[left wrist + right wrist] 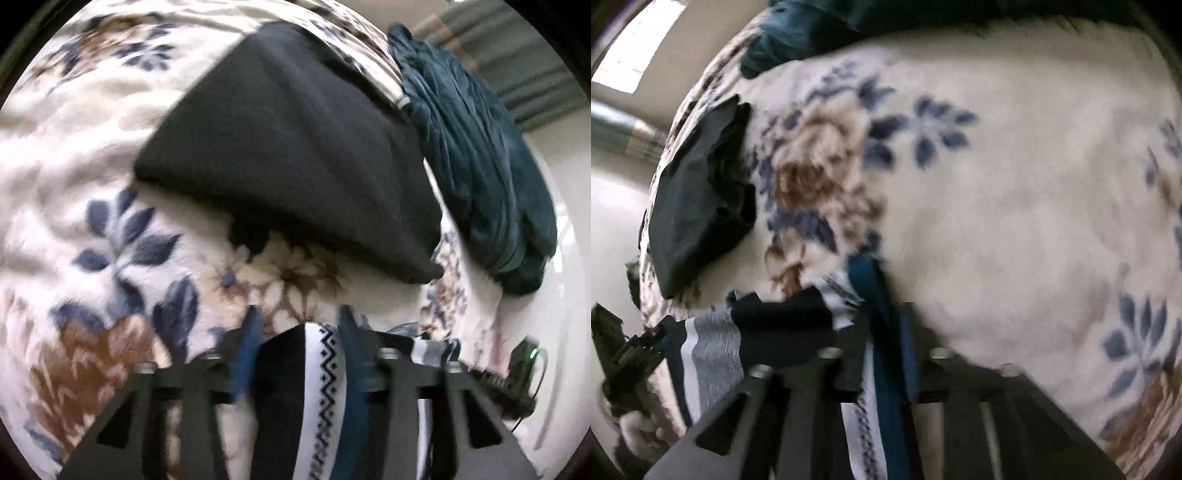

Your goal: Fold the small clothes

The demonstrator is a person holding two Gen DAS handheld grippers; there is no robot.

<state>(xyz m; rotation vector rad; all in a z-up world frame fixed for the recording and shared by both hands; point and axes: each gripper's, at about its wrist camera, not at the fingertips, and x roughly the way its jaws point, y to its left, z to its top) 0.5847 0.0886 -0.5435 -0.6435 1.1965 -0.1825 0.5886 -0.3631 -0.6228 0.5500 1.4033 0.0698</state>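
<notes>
While jaws grip striped garment [325, 387], black fold [291, 155] ahead

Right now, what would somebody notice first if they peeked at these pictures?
Probably the big folded black cloth lying in the middle of the fluffy cream blanket with blue and brown flowers. Next, the crumpled dark teal velvety fabric heaped beside it at the blanket's edge. Up close, the black-and-white zigzag-patterned garment sits between the left gripper's jaws.

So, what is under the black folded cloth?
The black folded cloth lies on the flowered blanket. Whatever else may be beneath it is covered.
</notes>
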